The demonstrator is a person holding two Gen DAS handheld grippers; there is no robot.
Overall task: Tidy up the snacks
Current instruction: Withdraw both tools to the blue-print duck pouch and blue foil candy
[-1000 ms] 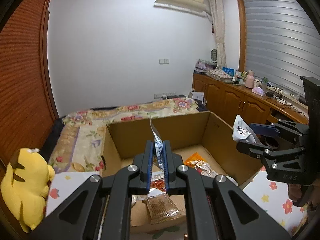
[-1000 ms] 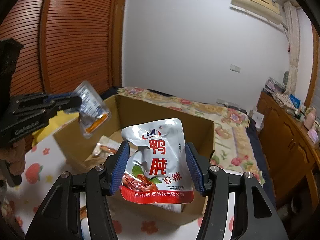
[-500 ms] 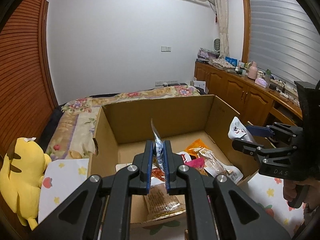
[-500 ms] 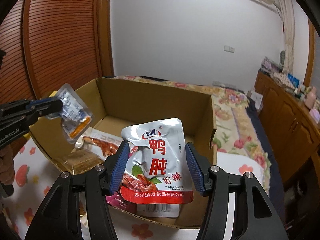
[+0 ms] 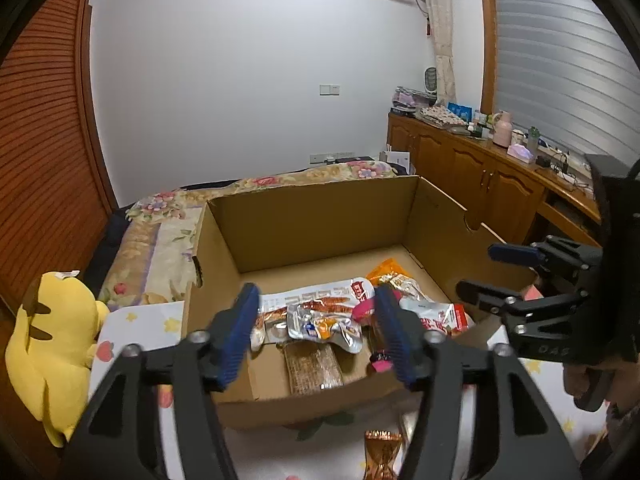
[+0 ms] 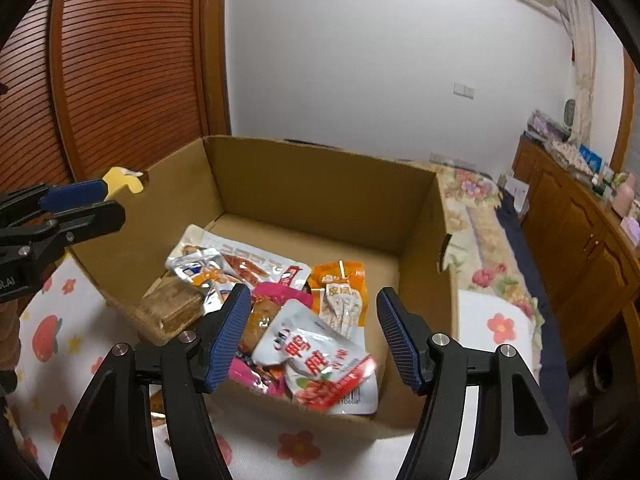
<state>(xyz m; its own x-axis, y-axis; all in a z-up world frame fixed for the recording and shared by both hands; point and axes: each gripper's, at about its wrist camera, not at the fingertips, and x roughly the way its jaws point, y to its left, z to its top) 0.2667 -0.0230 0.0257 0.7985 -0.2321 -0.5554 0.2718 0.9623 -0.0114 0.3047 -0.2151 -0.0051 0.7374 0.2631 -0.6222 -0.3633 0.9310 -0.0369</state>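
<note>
An open brown cardboard box (image 6: 312, 188) with plain matte walls sits on a white flower-print cloth (image 6: 80, 328). Crinkly foil snack packets (image 6: 260, 272) cover its near half; the far floor is bare. The left gripper (image 5: 316, 320) and right gripper (image 6: 310, 332) hover over the near rim, their ribbed blue pads having just spread apart, nothing between them. A silver-and-red pouch (image 6: 324, 364) lies by the near wall. A yellow plush toy (image 5: 48, 344) sits left of the box.

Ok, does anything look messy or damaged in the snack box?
The snack packets lie in a loose overlapping heap at the near end of the cardboard box. The box's right wall has a torn notch. Nothing has spilled.
</note>
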